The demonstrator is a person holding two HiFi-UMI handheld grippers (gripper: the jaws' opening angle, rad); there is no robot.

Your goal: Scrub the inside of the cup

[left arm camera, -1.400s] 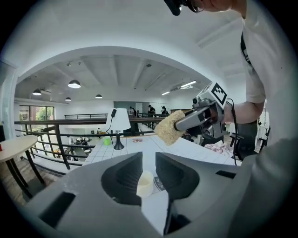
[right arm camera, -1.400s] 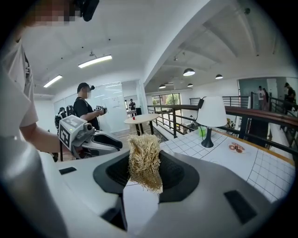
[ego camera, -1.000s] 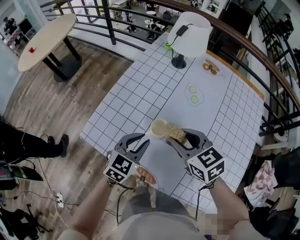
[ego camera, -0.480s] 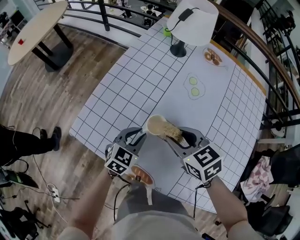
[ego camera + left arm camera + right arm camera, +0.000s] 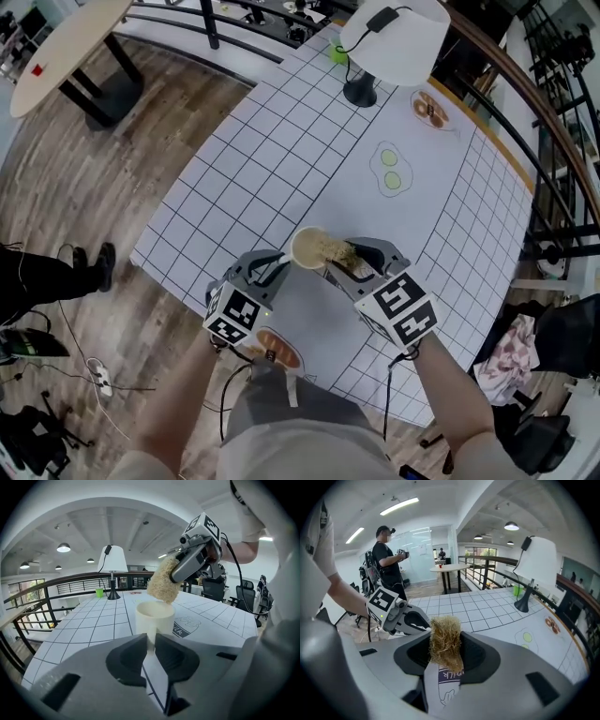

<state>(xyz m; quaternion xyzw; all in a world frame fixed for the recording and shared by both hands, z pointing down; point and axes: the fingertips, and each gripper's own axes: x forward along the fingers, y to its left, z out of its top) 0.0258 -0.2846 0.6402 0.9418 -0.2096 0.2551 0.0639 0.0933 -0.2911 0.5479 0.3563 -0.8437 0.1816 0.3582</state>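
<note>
A cream cup [image 5: 307,247] is held over the near part of the table, mouth up. My left gripper [image 5: 274,266] is shut on its handle; in the left gripper view the cup [image 5: 154,618] stands just beyond the closed jaws of the left gripper [image 5: 149,644]. My right gripper [image 5: 354,266] is shut on a straw-coloured fibrous scrubber [image 5: 337,252]. The scrubber [image 5: 164,581] hangs tilted over the cup's rim, its lower end at the mouth. In the right gripper view the scrubber [image 5: 445,641] fills the right gripper [image 5: 446,645] and hides the cup.
The white gridded table [image 5: 272,159] carries a white lamp [image 5: 394,33], a small green cup [image 5: 336,52], and printed pictures of eggs [image 5: 389,171] and a plate [image 5: 429,110]. The near table edge lies just under the grippers. A person [image 5: 389,559] stands by a round table [image 5: 66,47].
The scrubber has come in a little closer over the cup's mouth. Both grippers keep their hold and stay over the table's near edge; the head view has shifted slightly.
</note>
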